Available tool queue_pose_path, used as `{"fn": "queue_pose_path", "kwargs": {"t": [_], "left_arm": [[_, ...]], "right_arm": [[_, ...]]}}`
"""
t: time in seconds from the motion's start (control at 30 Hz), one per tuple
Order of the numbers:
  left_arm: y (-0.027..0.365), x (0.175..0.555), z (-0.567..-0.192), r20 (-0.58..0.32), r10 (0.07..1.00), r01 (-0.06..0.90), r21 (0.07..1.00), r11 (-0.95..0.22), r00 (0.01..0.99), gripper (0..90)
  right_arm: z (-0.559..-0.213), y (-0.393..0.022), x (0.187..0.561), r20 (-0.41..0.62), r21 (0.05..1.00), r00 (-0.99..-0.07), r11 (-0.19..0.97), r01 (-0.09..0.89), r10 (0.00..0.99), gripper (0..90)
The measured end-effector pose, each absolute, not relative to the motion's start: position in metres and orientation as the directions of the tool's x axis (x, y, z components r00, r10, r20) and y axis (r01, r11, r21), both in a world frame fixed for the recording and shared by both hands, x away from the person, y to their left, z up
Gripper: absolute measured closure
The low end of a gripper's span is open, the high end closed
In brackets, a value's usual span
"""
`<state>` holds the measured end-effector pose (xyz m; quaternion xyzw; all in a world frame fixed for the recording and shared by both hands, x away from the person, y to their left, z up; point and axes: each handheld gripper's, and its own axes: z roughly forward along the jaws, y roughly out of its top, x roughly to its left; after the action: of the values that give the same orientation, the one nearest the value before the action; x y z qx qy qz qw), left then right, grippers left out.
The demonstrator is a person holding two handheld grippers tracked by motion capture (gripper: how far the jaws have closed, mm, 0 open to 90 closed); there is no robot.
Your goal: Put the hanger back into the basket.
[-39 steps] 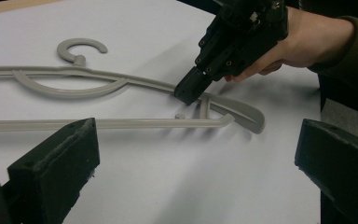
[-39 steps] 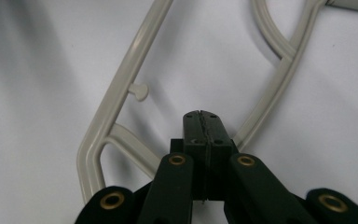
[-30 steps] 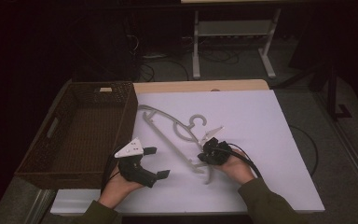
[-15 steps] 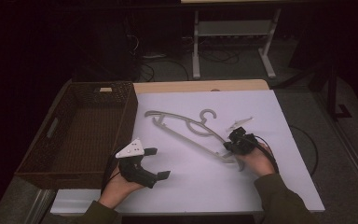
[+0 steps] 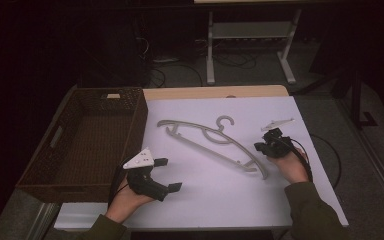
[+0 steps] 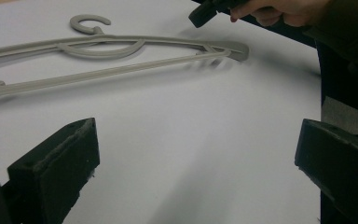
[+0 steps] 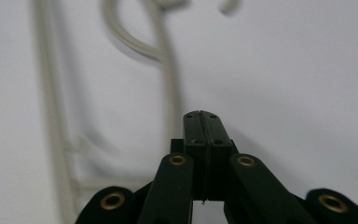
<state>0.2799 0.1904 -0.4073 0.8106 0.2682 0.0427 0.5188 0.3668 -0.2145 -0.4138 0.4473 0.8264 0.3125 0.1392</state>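
Observation:
A grey plastic hanger (image 5: 215, 150) lies flat on the white table cover (image 5: 240, 205), its hook pointing to the far side. My right gripper (image 5: 261, 147) hovers by the hanger's right end, jaws pressed together with nothing between them (image 7: 201, 116). In the right gripper view the hanger (image 7: 168, 70) runs blurred beyond the jaw tips. My left gripper (image 5: 167, 174) rests near the table's front left, open and empty. In the left gripper view the wide-apart jaws (image 6: 196, 154) frame bare cover, with the hanger (image 6: 121, 70) and the right gripper (image 6: 200, 14) farther off.
A dark woven basket (image 5: 141, 117), empty, stands along the table's left side next to the left hand. Cables trail from both grippers. Beyond the table's far edge, a metal stand (image 5: 250, 35) sits on the dark floor.
The right gripper has moved right toward the table's right side, and the hanger has shifted right with it. The left gripper has stayed in place, open.

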Motion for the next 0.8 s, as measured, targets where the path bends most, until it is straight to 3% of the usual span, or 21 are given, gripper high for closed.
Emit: {"fn": "queue_pose_path", "kwargs": {"t": [0.43,0.8], "left_arm": [[0.192,0.281,-0.408,-0.219,0.483,0.398,0.865,-0.306,0.848,0.0],[0.194,0.282,-0.407,-0.217,0.485,0.397,0.866,-0.305,0.847,0.0]], "right_arm": [[-0.412,-0.099,0.404,0.157,0.688,-0.744,0.469,0.554,0.649,89.7],[-0.431,-0.043,0.444,0.170,0.636,-0.743,0.504,0.585,0.648,89.7]]}}
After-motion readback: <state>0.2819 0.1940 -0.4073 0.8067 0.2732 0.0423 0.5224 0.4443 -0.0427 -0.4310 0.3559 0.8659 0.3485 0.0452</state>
